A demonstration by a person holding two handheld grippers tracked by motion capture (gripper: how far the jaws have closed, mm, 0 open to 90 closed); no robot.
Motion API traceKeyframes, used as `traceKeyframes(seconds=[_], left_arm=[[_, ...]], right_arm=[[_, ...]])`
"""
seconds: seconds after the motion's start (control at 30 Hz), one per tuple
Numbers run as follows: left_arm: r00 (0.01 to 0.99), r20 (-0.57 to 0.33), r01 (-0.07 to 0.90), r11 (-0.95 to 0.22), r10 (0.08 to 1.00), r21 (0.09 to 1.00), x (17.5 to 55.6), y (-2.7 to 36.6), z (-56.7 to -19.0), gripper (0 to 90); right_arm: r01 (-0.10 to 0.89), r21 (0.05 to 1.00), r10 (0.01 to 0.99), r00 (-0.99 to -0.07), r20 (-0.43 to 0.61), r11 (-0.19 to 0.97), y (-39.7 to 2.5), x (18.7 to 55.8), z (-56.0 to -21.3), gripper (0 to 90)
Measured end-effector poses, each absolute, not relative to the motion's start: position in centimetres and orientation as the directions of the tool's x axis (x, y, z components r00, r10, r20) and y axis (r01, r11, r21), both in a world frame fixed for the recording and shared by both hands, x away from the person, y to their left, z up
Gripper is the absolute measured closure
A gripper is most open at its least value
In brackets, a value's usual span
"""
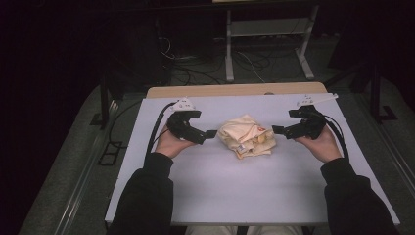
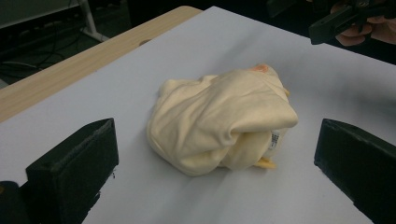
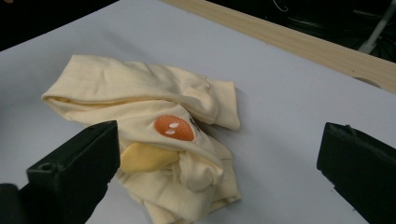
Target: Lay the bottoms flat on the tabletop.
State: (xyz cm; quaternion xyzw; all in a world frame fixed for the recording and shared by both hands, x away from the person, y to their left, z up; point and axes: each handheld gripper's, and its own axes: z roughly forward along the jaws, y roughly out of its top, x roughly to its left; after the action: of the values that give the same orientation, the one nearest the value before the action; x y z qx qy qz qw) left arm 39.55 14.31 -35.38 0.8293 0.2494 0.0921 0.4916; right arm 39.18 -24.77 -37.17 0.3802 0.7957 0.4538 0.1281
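Observation:
A crumpled cream-yellow garment (image 1: pixel 246 136) with an orange patch lies bunched in the middle of the white table (image 1: pixel 220 196). My left gripper (image 1: pixel 210 133) is just left of it, jaws wide apart and pointing at the cloth (image 2: pixel 219 123), which sits a little ahead of the jaws. My right gripper (image 1: pixel 277 129) is just right of the bundle, also open, facing the side with the orange patch (image 3: pixel 173 128). Neither gripper touches the cloth (image 3: pixel 154 135). Far off in the left gripper view, the other hand holds the right gripper (image 2: pixel 343 21).
The table's far edge is a bare wooden strip (image 1: pixel 235 90). Beyond it stand a metal frame (image 1: pixel 266 44) and cables on a dark floor. The person's dark sleeves (image 1: pixel 147 196) come in from the bottom.

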Motion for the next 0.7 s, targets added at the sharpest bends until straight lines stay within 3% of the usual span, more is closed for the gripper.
traceKeyframes(seconds=[0.23,0.63,0.7], left_arm=[[0.865,-0.137,0.336,-0.353,0.484,0.873,39.9,12.9,-36.7,0.0],[0.864,-0.161,0.37,-0.385,0.477,0.846,40.5,11.6,-39.2,0.0],[0.859,-0.171,0.382,-0.381,0.483,0.842,40.7,11.6,-39.6,0.0]], right_arm=[[0.508,0.816,0.72,-0.672,0.173,0.278,-24.3,39.2,-38.4,0.0],[0.559,0.784,0.724,-0.654,0.218,0.269,-24.2,39.2,-40.6,0.0],[0.567,0.78,0.718,-0.656,0.233,0.266,-24.3,39.2,-41.0,4.5]])
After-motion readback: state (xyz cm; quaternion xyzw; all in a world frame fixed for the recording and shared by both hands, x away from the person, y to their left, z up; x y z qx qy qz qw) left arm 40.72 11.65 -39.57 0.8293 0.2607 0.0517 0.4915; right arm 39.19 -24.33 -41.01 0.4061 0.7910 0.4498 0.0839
